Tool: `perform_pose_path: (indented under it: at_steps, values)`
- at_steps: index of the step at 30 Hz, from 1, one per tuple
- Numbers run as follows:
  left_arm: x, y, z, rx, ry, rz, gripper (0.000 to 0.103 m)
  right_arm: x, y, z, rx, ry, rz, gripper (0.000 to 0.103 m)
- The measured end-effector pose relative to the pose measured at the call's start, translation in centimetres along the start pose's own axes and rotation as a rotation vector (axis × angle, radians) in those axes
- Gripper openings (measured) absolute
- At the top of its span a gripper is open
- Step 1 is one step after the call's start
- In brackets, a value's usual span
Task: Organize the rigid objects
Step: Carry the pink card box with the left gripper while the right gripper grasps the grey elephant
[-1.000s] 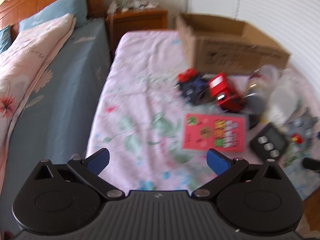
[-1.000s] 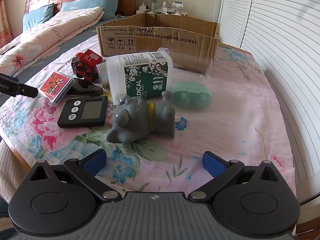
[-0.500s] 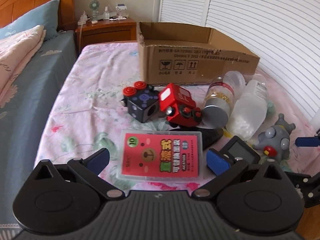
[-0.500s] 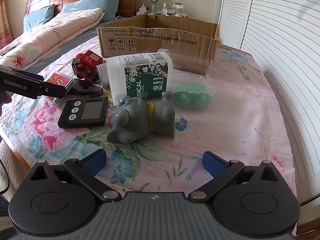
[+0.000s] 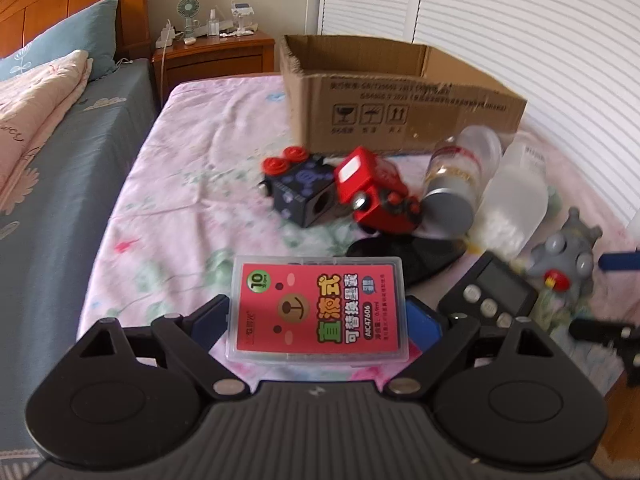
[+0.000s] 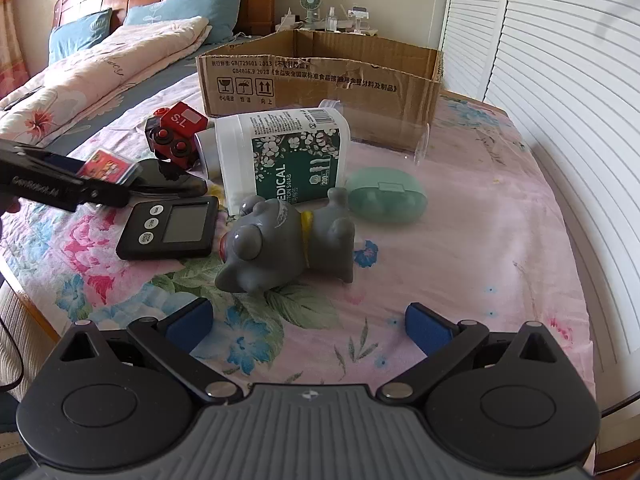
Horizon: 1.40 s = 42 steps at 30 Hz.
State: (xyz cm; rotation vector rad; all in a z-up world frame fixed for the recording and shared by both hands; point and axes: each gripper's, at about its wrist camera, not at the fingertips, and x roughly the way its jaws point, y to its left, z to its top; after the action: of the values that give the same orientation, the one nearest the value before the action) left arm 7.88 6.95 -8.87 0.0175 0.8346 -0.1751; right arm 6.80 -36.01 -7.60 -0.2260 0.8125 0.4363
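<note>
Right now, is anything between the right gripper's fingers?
No: the right gripper stands open over bare floral cloth, short of the grey toy.

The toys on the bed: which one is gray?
The gray one is the big-eyed animal toy, lying beside the black timer. The train is red, and the cube toy is black with red knobs.

Left view motion-blurred: toy blocks (image 5: 332, 196), bottles (image 5: 468, 184) smeared. Black stand (image 5: 404, 252) partly behind red card box (image 5: 320, 308). Cardboard box (image 6: 320, 76) interior hidden.
</note>
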Motion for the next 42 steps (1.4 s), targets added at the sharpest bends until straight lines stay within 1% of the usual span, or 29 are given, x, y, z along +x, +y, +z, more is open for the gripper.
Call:
perform_pose_path:
  at_steps: [3,6,13,21,23,31,36,42]
  values:
    - [-0.5,0.4,-0.5,0.026,0.022,0.013,0.091,0.2,0.1,0.2,-0.003,-0.002,0.006,0.103]
    - [-0.8,0.6,-0.7,0.022,0.032,0.010,0.090,0.6,0.1,0.7,0.001,0.002,0.001,0.103]
    - [-0.6,0.4,-0.7,0.015,0.015,0.023,0.092,1.8,0.4,2.0,-0.021,0.009,0.016,0.103]
    - [-0.6,0.3,-0.6,0.004,0.030,0.037,0.093,2.6,1.1,3.5,-0.097,0.016,0.009,0.103]
    - [-0.6,0.3,-0.6,0.006,0.033,0.036,0.093,2.6,1.2,3.7,-0.110,0.014,0.011,0.101]
    - [-0.4,0.3,-0.1,0.028,0.050,0.017,0.091,2.2,1.1,4.1,-0.108,0.023,0.047,0.079]
    - [-0.3,0.3,0.5,0.046,0.092,-0.007,0.091,2.0,1.5,4.2,-0.127,0.037,0.035,0.078]
    - [-1.2,0.0,1.5,0.091,0.122,-0.038,0.091,1.1,1.1,4.7,-0.134,0.048,0.050,0.077]
